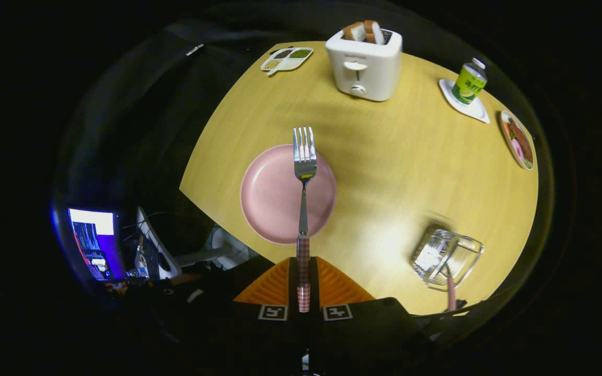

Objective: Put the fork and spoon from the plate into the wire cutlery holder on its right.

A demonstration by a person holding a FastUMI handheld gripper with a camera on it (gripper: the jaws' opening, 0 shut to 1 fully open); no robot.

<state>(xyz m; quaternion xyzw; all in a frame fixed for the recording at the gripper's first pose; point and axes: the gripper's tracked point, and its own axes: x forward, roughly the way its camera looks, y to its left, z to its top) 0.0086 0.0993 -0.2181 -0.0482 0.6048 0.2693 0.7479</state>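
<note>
Gripper (303, 284) fingers clamp the fork's (303, 177) checkered handle, tines over the pink plate (269, 198) near the table's (384, 156) front edge.

Staged dining setup in dark booth: wooden table (384, 156), toaster (365, 62), monitor (94, 243) alongside.

No legible text (toaster (365, 65) mark blurred)

A light wooden table (395, 172) is seen beyond the fingers. Set directly on it: pink plate (275, 196) nr the front, clear holder (444, 258) to its right, white toaster (365, 65) w/ bread at the back, divided snack tray (286, 59) back left, coaster (468, 107) under a bottle, food plate (517, 140) far right.
</note>
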